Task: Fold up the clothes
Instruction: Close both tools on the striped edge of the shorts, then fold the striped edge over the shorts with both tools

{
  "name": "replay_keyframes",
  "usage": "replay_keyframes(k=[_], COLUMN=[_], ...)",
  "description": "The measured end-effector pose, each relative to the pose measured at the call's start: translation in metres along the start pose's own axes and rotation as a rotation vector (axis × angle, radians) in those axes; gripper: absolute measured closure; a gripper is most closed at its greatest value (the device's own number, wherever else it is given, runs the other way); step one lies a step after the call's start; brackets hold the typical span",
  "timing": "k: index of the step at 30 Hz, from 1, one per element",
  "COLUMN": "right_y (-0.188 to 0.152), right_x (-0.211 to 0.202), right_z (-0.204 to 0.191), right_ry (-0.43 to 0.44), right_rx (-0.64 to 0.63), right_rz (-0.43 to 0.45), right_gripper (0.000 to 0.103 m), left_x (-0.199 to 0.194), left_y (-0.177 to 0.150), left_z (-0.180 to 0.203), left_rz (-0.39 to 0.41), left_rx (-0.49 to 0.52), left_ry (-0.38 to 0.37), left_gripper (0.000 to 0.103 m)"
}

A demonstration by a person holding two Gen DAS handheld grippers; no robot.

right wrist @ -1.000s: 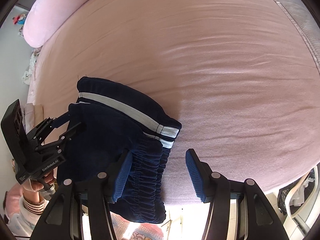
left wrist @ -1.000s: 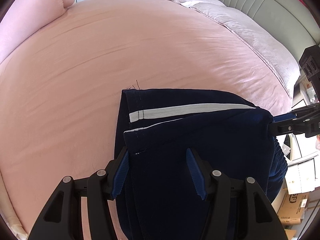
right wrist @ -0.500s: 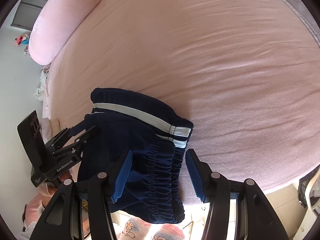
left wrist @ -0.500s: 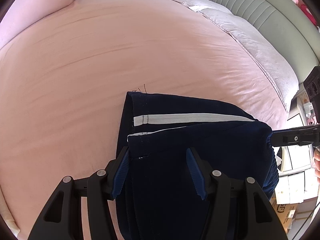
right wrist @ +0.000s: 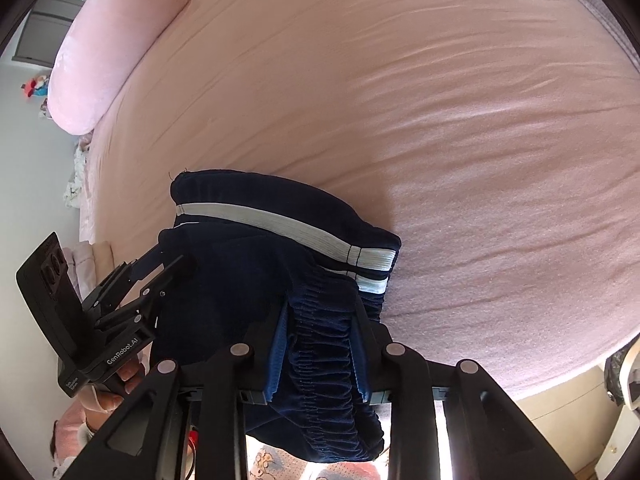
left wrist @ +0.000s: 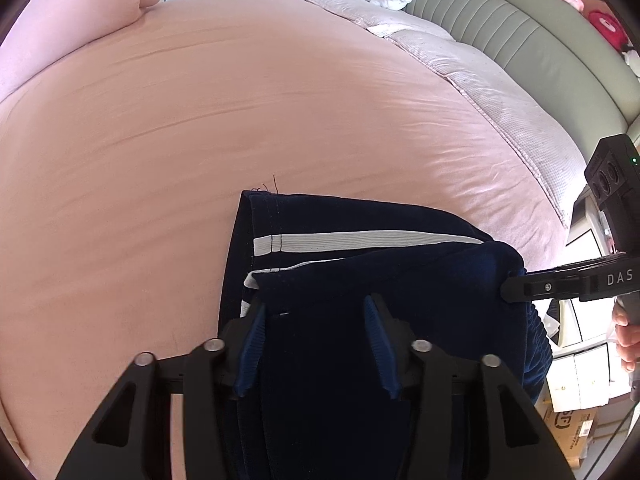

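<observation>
- Navy blue trousers [left wrist: 360,264] with a white side stripe [left wrist: 360,237] lie folded at the near edge of a bed, part of the cloth hanging over that edge toward the floor.
- Pink sheet [left wrist: 240,120] covers the bed I am working over; it is smooth with faint creases and bare beyond the trousers.
- My left gripper [left wrist: 316,344] sits over the hem end of the trousers. Its blue-padded fingers [left wrist: 252,344] stand apart with dark cloth between them. I cannot tell from either view whether the pads actually grip the fabric.
- My right gripper [right wrist: 320,356] is at the elastic waistband [right wrist: 324,344]. The gathered cloth fills the gap between its fingers, which press against it on both sides, so it is clenched on the waistband.
- In the left wrist view, the right gripper reaches in from the right, its tip touching the corner of the upper fold, with a hand [left wrist: 628,332] on its handle.
- In the right wrist view, the left gripper [right wrist: 168,264] comes in from the left, its tips at the far corner of the top layer, spread slightly.
- A pink pillow [right wrist: 112,48] lies at the far left corner of the bed.
- A pale quilted blanket [left wrist: 492,96] runs along the far right side, beside a grey-green padded headboard [left wrist: 520,28].
- Cardboard boxes [left wrist: 572,428] sit on the floor beyond the bed edge.
</observation>
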State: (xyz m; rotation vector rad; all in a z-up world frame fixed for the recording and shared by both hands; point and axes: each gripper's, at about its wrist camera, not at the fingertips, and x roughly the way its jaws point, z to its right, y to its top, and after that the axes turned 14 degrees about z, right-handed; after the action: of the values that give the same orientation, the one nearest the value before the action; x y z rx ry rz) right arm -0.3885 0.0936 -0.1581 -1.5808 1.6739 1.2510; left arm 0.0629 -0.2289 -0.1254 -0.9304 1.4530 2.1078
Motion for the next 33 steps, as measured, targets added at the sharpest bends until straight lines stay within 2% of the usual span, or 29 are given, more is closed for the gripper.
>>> replay_keyframes(k=[1,4,11,25,33], right_y=[0.0,-0.001,-0.001,0.006,0.009], right_x=[-0.001,-0.004,-0.014,-0.037,-0.04], right_z=[-0.001,-0.008,-0.019,-0.003,-0.008], right_ry=[-0.005,-0.026,-0.036,-0.023,-0.044], right_rx=[-0.008,-0.057,-0.121,-0.065,-0.089], right_rz=[0.002,0.008,0.03,0.074,0.094], right_gripper=[0.077,0.077,0.077,0.077,0.077], left_x=[0.0,-0.007,-0.011,0.006,0.018], left_y=[0.0,-0.001,0.008,0.051,0.062], left_z=[0.002,0.001,-0.006,0.011,0.011], left_rz=[0.007,0.028,0.041,0.102,0.103], left_rx=[0.006,0.015,-0.006,0.025,0.05], left_ry=[0.004,-0.003,-0.001,-0.052,-0.037], left_gripper=[0.085,0.088,0.088,0.088,0.088])
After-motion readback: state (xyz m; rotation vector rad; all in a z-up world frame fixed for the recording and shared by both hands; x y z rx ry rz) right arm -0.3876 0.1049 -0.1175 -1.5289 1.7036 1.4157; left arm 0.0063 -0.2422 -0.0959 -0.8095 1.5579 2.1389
